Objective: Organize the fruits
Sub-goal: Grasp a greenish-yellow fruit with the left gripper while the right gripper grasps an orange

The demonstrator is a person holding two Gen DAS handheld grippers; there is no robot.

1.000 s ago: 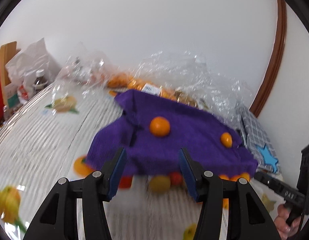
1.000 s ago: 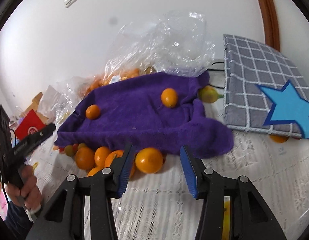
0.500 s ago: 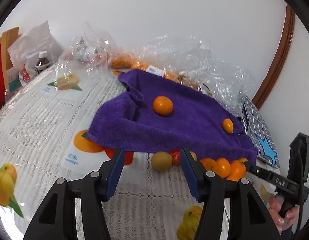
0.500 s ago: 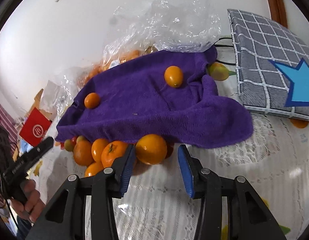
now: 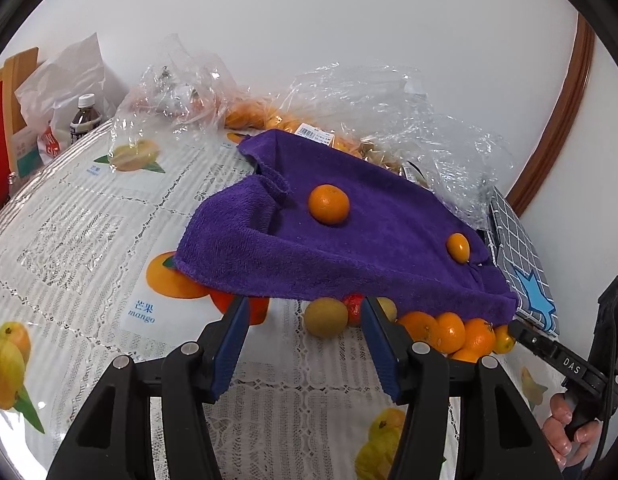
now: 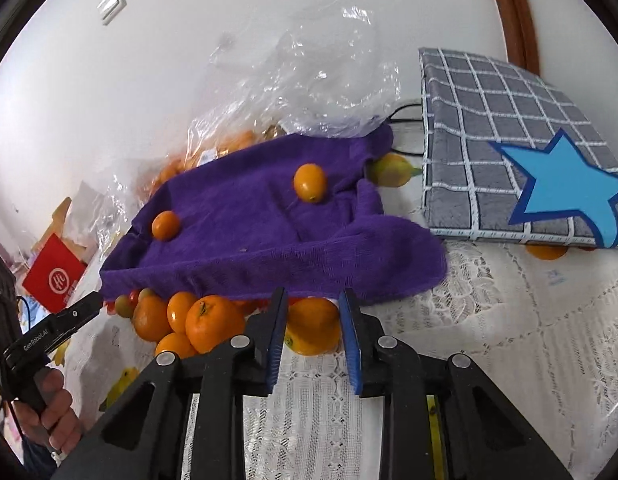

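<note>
Since half a second ago my right gripper (image 6: 313, 330) has pushed forward and narrowed, so its blue pads now flank the large orange (image 6: 312, 326) at the near edge of the purple towel (image 6: 269, 224), low in the middle of the right wrist frame. The jaws look closed in on the fruit's sides, though I cannot tell whether they press it firmly yet. My left gripper (image 5: 305, 340) hangs with its jaws wide apart and empty, aimed at a yellow-green fruit (image 5: 325, 317) just under the towel's hem, bottom centre of its view. More oranges (image 6: 189, 320) lie heaped at lower left of the right view, and two small ones sit on top of the towel. I judge this the pick of the first orange; next I must firm the grip and lift it clear without dragging the hem.
</note>
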